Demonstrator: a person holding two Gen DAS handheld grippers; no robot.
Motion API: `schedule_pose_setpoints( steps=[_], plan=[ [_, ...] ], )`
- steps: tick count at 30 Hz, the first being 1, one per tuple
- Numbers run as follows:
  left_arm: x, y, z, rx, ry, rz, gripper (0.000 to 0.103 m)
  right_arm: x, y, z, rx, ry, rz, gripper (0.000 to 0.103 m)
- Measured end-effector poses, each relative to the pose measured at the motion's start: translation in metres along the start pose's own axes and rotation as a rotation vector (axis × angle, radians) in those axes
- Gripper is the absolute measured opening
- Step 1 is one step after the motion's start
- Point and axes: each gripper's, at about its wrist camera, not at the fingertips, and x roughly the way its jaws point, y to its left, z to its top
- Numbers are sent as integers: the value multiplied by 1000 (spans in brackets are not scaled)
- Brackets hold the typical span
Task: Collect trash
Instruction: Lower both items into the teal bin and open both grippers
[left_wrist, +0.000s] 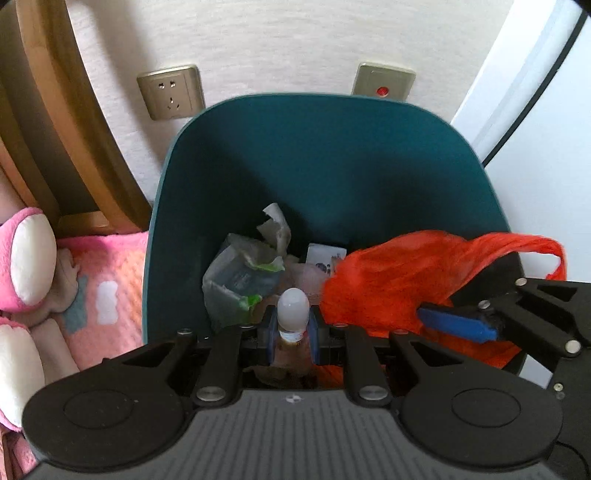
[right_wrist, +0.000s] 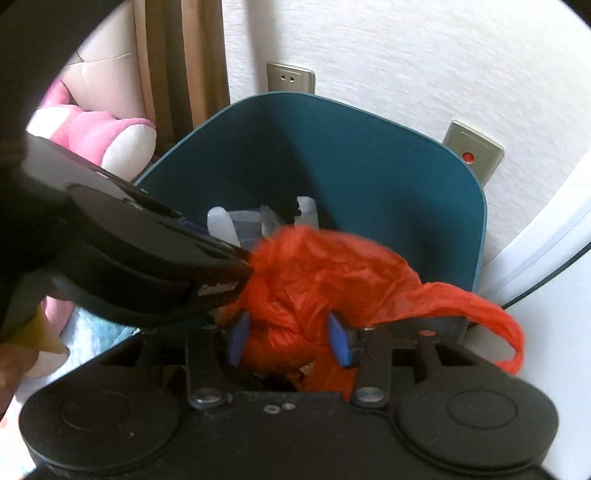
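I see the teal bin (left_wrist: 229, 155) carrying everything, standing against the white wall. Inside it lie a crumpled grey wrapper (left_wrist: 236, 277), torn paper (left_wrist: 275, 229), a white card (left_wrist: 325, 254) and the orange bag (left_wrist: 388, 280).

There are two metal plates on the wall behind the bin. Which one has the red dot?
The plate to the right, above the teal bin's far rim. It has a red dot and no holes; the left plate is a socket with plug holes.

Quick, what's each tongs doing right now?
Left tongs: shut on a small white-capped bottle.
Right tongs: open, orange plastic bag between them.
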Motion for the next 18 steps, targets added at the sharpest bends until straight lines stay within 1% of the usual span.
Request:
schedule_pose_setpoints(
  steps=[4,6,7,8,9,11,12,16,18],
  plan=[
    [2,2,-1,-16,25,-22,20,-3,2,1,-17,-5,5,49],
    [-1,4,-2,-30,21,-47,30,-6,4,0,-32,-12,-1,52],
    [-4,5,-2,-33,12,-55,32,-8,5,0,-37,-16,-3,52],
    [-7,5,-3,-34,3,-61,37,-11,6,-1,-39,-21,-3,53],
    [-11,5,-3,-34,-5,-70,48,-13,6,-2,-37,-27,-3,54],
    [-20,4,-4,-35,-29,-83,60,-21,8,-2,-21,-44,-6,55],
    [-27,4,-5,-29,-48,-84,62,-26,5,-3,-12,-53,-4,55],
    [-49,1,-10,5,-92,-85,62,-47,4,-6,14,-91,6,58],
    [-62,2,-13,21,-115,-88,64,-59,5,-8,28,-111,14,59]
  ],
)
